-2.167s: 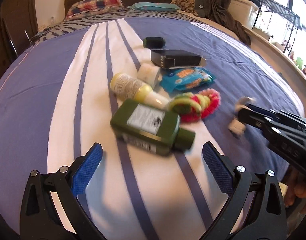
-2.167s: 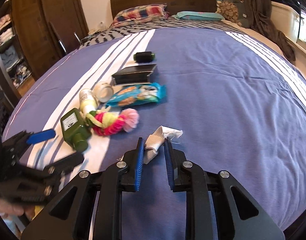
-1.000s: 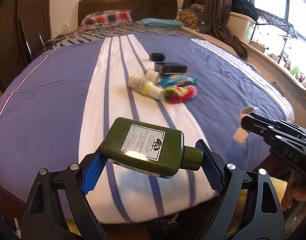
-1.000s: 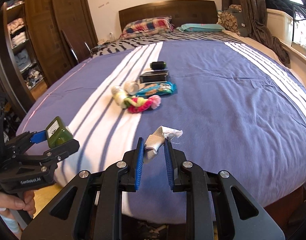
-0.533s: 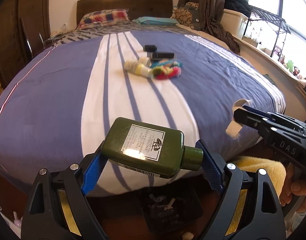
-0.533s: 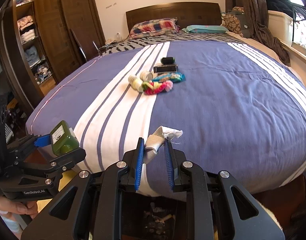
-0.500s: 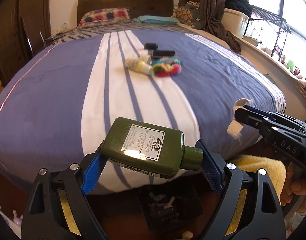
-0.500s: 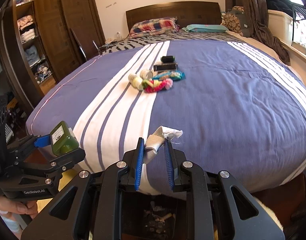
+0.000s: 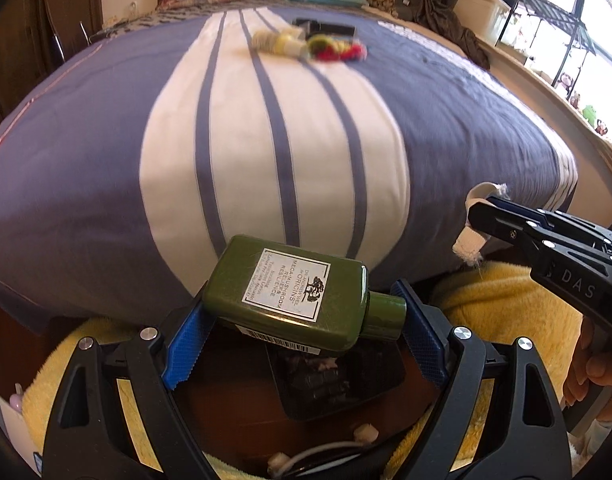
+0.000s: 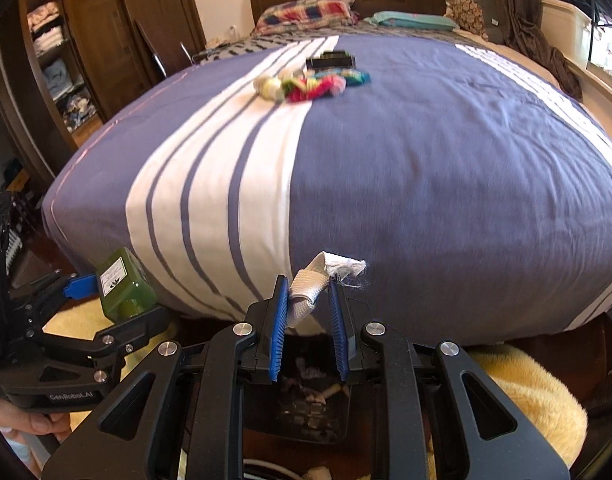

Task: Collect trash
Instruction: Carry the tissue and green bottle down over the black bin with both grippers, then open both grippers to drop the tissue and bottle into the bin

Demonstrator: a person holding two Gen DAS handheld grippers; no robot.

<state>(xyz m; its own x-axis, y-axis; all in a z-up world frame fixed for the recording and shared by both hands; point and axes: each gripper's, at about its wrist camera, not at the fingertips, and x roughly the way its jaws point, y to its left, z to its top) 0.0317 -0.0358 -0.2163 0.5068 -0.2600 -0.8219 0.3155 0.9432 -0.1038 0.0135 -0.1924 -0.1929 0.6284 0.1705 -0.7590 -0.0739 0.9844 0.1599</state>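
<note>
Trash is being carried off the bed's (image 9: 106, 168) foot edge: green bottle (image 9: 294, 292) clamped wide in the left hand-held gripper (image 9: 302, 320), cloth scrap (image 10: 310, 284) pinched nearly shut in the right hand-held gripper (image 10: 308, 320), both being held above the black bin (image 9: 338, 388) for dropping.

The left gripper (image 9: 302, 322), low in its frame, stood wide with blue pads clamped endwise on a green rectangular plastic bottle (image 9: 294, 292), while the right gripper (image 10: 308, 334) pinched a frayed white fabric strip (image 10: 312, 284).

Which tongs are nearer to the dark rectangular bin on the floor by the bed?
It is close; the right tongs look slightly nearer, holding the white fabric strip right above the bin. The left tongs, clamping the green bottle, hang over its near-left edge.
</note>
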